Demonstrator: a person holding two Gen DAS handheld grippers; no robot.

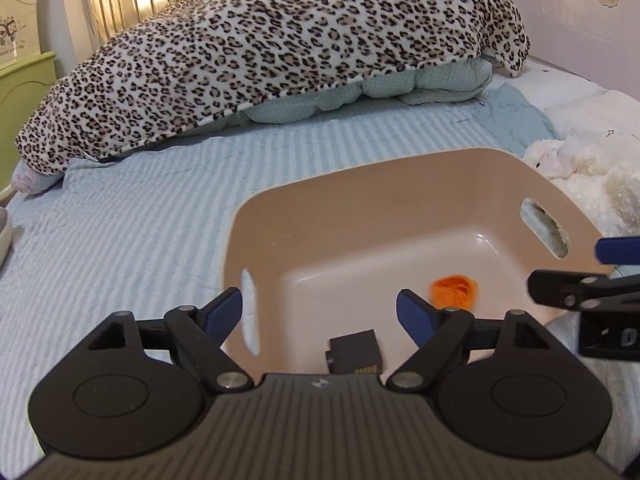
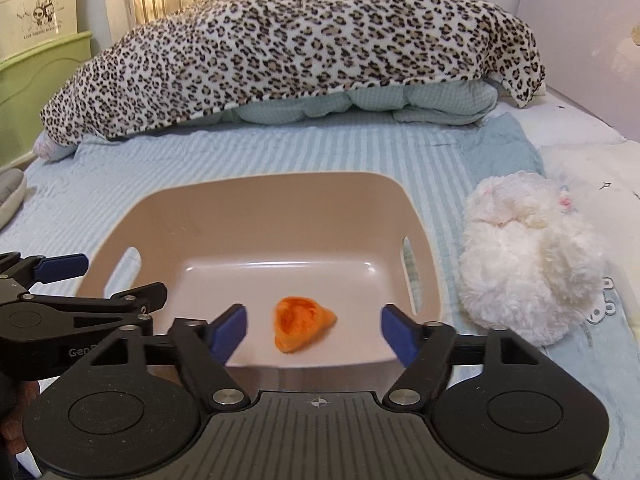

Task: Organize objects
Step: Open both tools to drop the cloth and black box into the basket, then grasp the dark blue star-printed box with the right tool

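Observation:
A beige plastic basket (image 1: 360, 196) with handle slots sits on the striped bed; it also shows in the right wrist view (image 2: 264, 208). An orange crumpled item (image 1: 454, 289) lies on its floor, also in the right wrist view (image 2: 300, 322). A small black box (image 1: 355, 351) lies in the basket's near part, just below my left gripper. My left gripper (image 1: 320, 314) is open and empty over the basket's near left corner. My right gripper (image 2: 314, 330) is open and empty above the basket's near edge, with the orange item between its fingers in view.
A white fluffy plush toy (image 2: 528, 256) lies right of the basket. A leopard-print blanket (image 2: 296, 44) over a folded quilt fills the far bed. Green and cream drawers (image 2: 36, 64) stand at left, a grey slipper (image 2: 10, 194) on the left bed edge, a wall at right.

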